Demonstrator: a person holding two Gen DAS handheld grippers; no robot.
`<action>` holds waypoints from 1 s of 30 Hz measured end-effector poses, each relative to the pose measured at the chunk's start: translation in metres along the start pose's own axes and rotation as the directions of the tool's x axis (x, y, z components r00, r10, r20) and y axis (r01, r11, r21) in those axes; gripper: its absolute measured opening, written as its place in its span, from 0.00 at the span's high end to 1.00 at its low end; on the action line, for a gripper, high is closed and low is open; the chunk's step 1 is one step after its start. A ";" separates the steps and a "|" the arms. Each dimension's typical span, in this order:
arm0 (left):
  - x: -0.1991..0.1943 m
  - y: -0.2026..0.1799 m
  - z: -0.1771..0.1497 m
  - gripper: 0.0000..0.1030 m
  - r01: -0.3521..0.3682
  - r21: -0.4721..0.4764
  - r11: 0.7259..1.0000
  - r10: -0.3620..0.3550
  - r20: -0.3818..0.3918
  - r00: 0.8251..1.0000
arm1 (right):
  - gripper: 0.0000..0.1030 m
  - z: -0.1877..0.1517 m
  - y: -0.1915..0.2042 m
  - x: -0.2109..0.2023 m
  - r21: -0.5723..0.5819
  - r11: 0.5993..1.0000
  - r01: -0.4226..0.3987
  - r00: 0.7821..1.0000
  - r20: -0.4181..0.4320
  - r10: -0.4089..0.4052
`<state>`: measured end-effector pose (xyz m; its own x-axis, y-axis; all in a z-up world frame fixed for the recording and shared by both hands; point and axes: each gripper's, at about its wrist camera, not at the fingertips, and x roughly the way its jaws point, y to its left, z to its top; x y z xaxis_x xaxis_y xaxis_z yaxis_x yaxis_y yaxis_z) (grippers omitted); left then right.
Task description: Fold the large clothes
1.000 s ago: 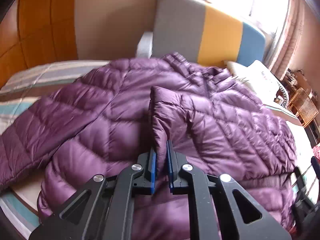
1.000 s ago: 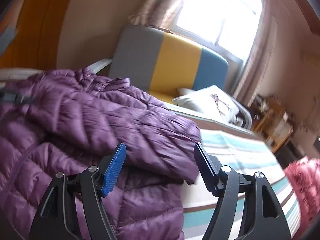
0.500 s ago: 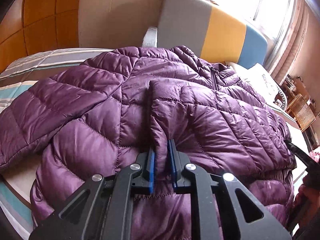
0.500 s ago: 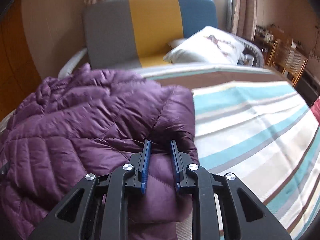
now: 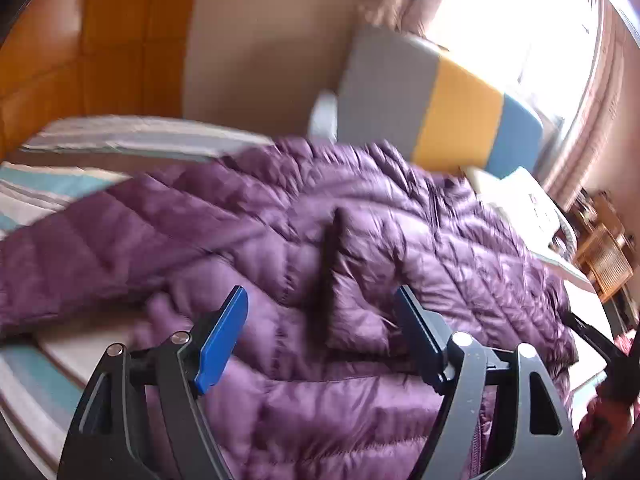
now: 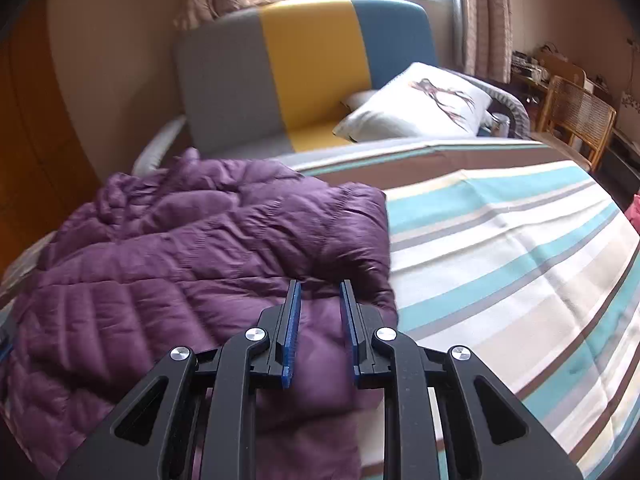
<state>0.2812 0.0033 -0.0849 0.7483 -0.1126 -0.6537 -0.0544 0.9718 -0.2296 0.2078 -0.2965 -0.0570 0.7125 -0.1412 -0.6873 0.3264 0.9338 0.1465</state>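
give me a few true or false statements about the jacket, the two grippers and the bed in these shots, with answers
1. The left gripper is clamped on a fold of the purple jacket. False: its fingers are spread wide, with nothing between them.
2. The right gripper is shut on the jacket's edge. True.
3. The jacket lies on a plain white sheet. False: the bedspread has teal, grey and cream stripes.
4. A white pillow rests in front of the grey, yellow and blue headboard. True.
5. The jacket covers the whole bed. False: the bedspread beside it in the right wrist view is bare.
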 end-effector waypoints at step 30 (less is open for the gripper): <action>-0.009 0.061 0.009 0.09 -0.141 -0.131 0.981 0.137 -0.042 0.990 | 0.80 -0.027 0.027 0.027 -0.066 0.998 0.005 0.998 -0.069 -0.009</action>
<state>0.2768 0.0655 -0.0866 0.7055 0.0126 -0.7086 -0.2456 0.9422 -0.2278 0.2193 -0.2664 -0.0906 0.6651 -0.1270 -0.7359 0.2882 0.9527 0.0961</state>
